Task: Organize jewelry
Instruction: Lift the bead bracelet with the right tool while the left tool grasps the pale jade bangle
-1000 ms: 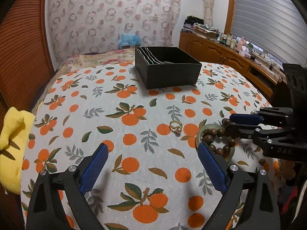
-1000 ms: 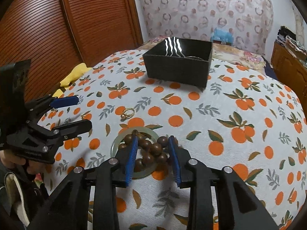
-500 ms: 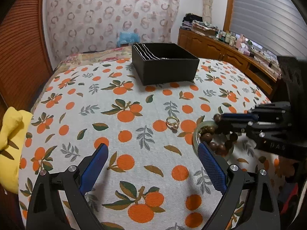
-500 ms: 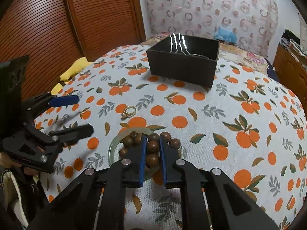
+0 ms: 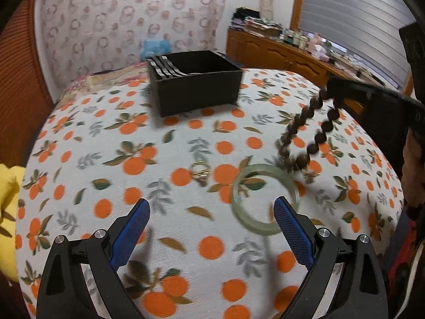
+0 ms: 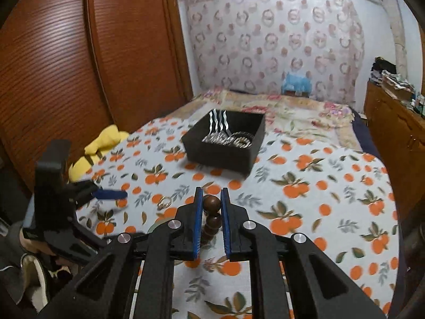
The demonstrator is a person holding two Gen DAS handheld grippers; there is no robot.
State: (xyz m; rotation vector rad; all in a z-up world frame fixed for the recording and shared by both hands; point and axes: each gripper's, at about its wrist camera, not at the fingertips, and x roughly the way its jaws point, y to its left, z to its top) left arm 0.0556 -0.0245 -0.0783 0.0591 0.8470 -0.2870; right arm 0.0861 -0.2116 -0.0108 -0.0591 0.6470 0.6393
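left wrist view: right claw (image 6: pixel 211 203) clenched on bead bracelet (image 5: pixel 305 135), now lifted off green bangle (image 5: pixel 265 199); left claw (image 5: pixel 211 226) released.

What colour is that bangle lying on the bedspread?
Pale, translucent green, like jade: the bangle shows best in the left wrist view.

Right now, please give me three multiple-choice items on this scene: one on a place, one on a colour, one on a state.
1. Where does the green bangle lie?
A. in the black box
B. on the bedspread
C. on the yellow cloth

2. What colour are the beads?
A. dark brown
B. white
C. blue

3. What is the right gripper doing?
A. standing open and empty
B. pinching the gold ring
C. pinching a bead

Answers:
1 B, it rests flat on the orange-print bedspread near the ring, far from the box.
2 A, the hanging string looks dark brown.
3 C, a bead sits between its pads.
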